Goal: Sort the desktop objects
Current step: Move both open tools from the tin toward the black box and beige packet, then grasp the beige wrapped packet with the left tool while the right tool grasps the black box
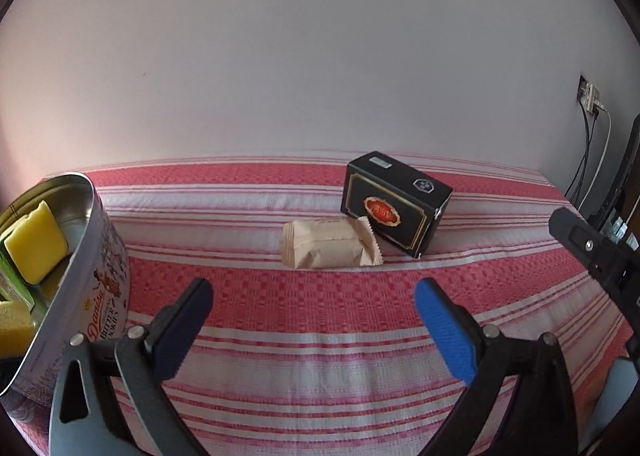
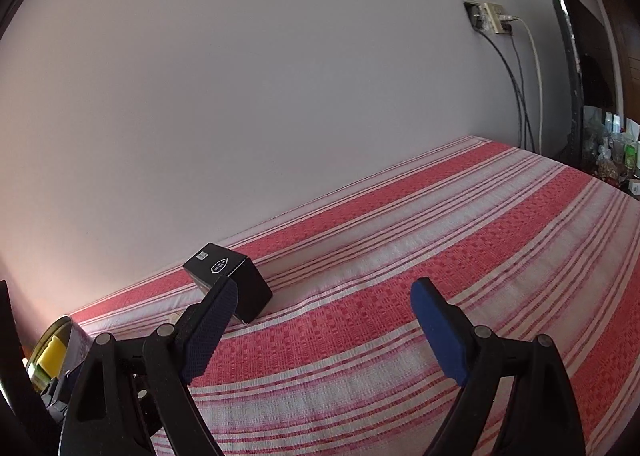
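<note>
Both cams sat right behind their own fingers, angled down at the striped surface (image 1: 320, 308) with the wall behind. The left one's fingers (image 1: 188, 320) faced the black box (image 1: 394, 206) pretty much head-on, fairly close. The right one's fingers (image 2: 212, 328) had that same box (image 2: 228, 276) just past the left fingertip.

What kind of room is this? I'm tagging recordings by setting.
Probably a home room: a striped red cloth covers the surface, a cookie tin holds sponges, and a wall socket has cables plugged in.
</note>
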`<state>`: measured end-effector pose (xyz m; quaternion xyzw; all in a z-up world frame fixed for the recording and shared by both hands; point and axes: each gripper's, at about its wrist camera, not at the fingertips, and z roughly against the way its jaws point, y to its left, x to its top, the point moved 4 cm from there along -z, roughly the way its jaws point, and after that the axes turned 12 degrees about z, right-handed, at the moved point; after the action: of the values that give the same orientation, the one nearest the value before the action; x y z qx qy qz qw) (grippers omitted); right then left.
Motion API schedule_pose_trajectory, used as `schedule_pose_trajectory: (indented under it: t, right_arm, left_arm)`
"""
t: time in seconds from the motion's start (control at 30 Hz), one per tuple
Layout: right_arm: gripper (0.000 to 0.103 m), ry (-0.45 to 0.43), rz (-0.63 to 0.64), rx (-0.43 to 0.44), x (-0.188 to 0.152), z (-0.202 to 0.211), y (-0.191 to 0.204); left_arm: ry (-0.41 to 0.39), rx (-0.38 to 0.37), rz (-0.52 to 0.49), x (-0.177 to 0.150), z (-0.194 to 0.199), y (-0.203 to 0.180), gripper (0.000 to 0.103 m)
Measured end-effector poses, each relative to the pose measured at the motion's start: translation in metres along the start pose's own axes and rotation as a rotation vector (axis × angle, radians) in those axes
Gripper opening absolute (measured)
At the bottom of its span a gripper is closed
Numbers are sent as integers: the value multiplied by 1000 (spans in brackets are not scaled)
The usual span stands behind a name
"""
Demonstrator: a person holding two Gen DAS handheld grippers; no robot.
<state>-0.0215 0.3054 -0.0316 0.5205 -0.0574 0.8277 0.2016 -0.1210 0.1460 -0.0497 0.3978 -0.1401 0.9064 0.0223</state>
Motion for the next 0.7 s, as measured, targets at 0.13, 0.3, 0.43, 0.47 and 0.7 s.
schedule_pose_trajectory:
  t: [0.13, 0.3, 0.43, 0.47, 0.7]
  right_arm:
    - [90, 21, 137, 68, 17, -18, 15]
    - [90, 84, 350, 172, 29, -50, 57]
    - [90, 147, 553, 151, 23, -80, 93]
    - [90, 146, 597, 132, 23, -86, 100]
    - [90, 262, 646, 93, 21, -137, 116]
  left_arm:
    - [73, 20, 35, -5, -14, 7, 102]
    - [94, 23, 56, -5, -18, 12, 102]
    - [115, 26, 85, -5, -22, 18, 102]
    - [121, 27, 91, -5, -24, 20, 102]
    - [156, 27, 104, -6, -28, 23, 102]
